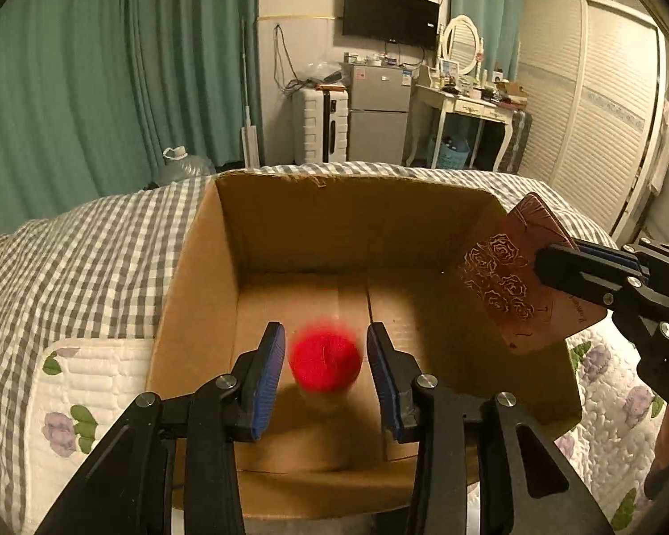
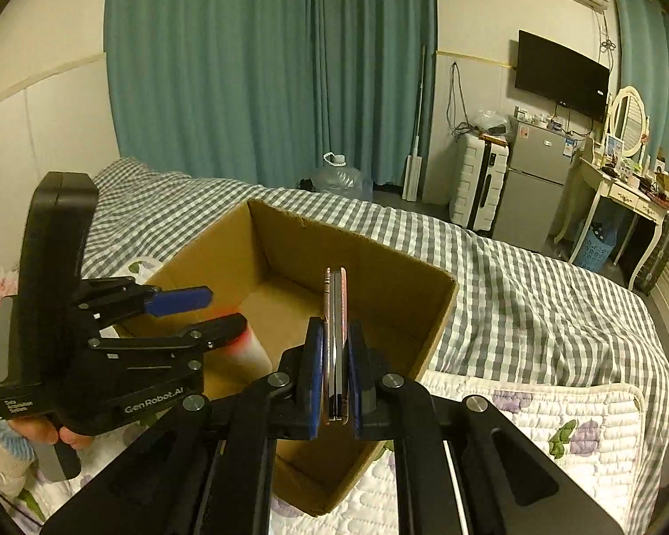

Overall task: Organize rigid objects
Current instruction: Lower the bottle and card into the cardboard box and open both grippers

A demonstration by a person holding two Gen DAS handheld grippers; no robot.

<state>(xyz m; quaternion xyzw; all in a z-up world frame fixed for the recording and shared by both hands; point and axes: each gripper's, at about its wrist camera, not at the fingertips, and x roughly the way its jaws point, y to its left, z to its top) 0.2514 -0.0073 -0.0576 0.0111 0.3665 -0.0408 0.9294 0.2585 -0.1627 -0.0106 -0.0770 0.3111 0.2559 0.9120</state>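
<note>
An open cardboard box (image 1: 254, 232) stands on the bed; it also shows in the right wrist view (image 2: 441, 307). A red-capped white bottle (image 1: 325, 359), blurred, is inside the box between my left gripper's (image 1: 325, 341) open fingers, not touching them. In the right wrist view the bottle (image 2: 252, 347) shows below the left gripper (image 2: 220, 310). My right gripper (image 2: 334, 356) is shut on a flat brown case with a rose pattern (image 1: 508, 276), held over the box's right wall; it is seen edge-on in the right wrist view (image 2: 336, 307).
The box sits on a grey checked cover (image 1: 111, 245) and a white floral quilt (image 2: 535, 419). Beyond the bed are teal curtains (image 1: 89, 67), a water jug (image 2: 341, 178), a white suitcase (image 1: 319, 122), a small fridge (image 1: 379, 111) and a dressing table (image 1: 464, 107).
</note>
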